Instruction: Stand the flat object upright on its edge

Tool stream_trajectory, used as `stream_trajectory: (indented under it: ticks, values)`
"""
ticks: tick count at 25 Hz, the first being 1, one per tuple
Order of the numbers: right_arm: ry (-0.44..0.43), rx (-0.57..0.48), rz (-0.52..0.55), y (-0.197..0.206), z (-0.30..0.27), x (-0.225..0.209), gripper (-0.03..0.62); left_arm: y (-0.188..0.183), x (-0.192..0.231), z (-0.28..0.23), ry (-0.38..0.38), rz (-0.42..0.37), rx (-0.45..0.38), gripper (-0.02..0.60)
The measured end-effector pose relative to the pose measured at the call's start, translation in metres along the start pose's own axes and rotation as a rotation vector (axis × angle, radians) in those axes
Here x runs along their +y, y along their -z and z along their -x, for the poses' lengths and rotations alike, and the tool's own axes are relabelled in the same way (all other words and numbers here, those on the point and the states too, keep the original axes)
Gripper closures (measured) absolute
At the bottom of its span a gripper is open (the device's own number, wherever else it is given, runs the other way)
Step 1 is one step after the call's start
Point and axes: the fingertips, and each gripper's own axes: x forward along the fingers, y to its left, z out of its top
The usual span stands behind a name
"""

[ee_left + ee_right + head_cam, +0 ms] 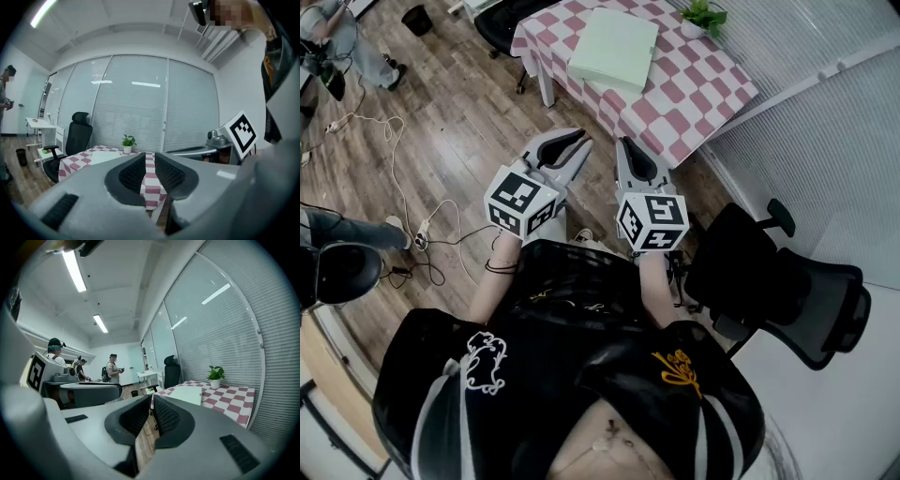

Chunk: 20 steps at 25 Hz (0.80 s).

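— Where's the flat object (613, 47)?
— On the table (703, 94), twelve o'clock from the person (572, 375).
— The plant (703, 17)?
— Same table, two o'clock of that object. The chair (787, 291) sits at the person's three.

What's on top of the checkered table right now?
A pale green flat box lying flat and a small potted plant near one corner. Whatever is under the box is hidden.

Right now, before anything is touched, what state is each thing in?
Flat object: lying flat on the checkered table, untouched.
Left tongs: shut, empty, short of the table.
Right tongs: shut, empty, short of the table.
Potted plant: upright on the table.
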Motion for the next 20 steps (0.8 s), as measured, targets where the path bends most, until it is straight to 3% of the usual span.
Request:
stream_trajectory:
  ticks: [14, 20]
  values:
    - [0.009, 0.024, 0.024, 0.007, -0.015, -0.012, 0.560, 0.012, 0.011, -0.016, 0.004, 0.006, 0.041, 0.512]
    - [0.020, 0.046, 0.011, 0.010, -0.040, -0.022, 0.560, 0.014, 0.037, -0.029, -0.011, -0.006, 0.058, 0.512]
